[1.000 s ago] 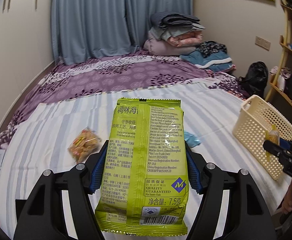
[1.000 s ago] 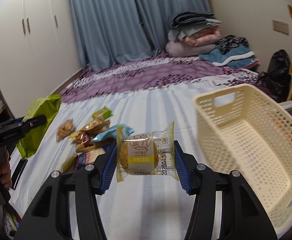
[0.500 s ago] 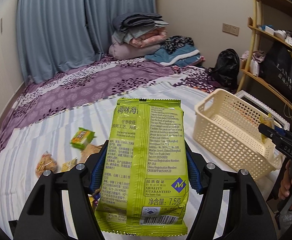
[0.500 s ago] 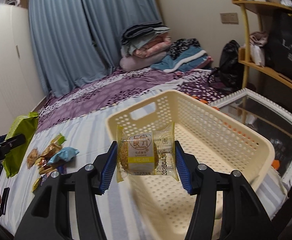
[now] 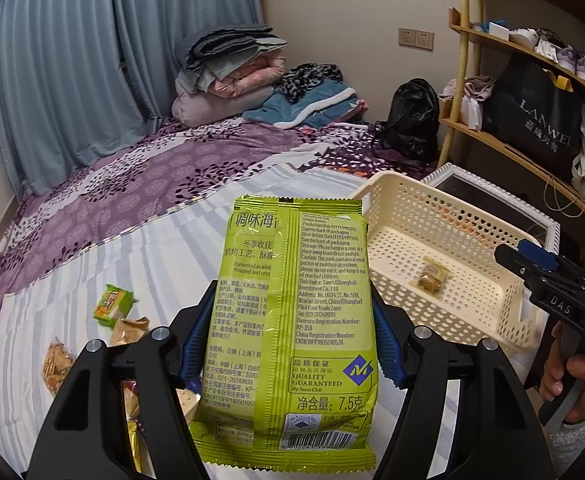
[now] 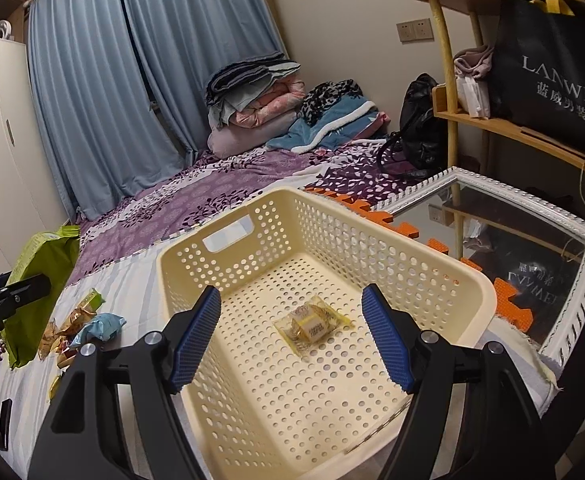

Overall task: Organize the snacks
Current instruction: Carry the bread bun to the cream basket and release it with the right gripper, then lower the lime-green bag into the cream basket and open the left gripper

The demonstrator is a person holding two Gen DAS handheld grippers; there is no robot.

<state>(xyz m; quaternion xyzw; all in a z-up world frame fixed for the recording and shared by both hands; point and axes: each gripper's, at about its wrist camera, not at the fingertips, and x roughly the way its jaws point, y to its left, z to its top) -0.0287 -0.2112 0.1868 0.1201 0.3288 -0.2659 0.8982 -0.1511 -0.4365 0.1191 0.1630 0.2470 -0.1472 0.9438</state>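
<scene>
Right gripper: jaws opening over the cream perforated plastic basket, nothing between them. 1 small clear-wrapped yellow cake lies on the basket floor, apparently just let go. Left gripper: pinching an upright green foil seaweed packet by its sides, held near the basket, probably next to go in. Several loose wrapped snacks remain on the striped bedsheet.

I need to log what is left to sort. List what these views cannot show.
- Snack pile, left wrist view: partly hidden behind the left gripper and its green packet, so no full count.
- Same pile, right wrist view: wrappers overlap and look too small to identify.
- Small cake in the basket: label too small to read.
- Right gripper, jaws opening, nothing between them.
</scene>
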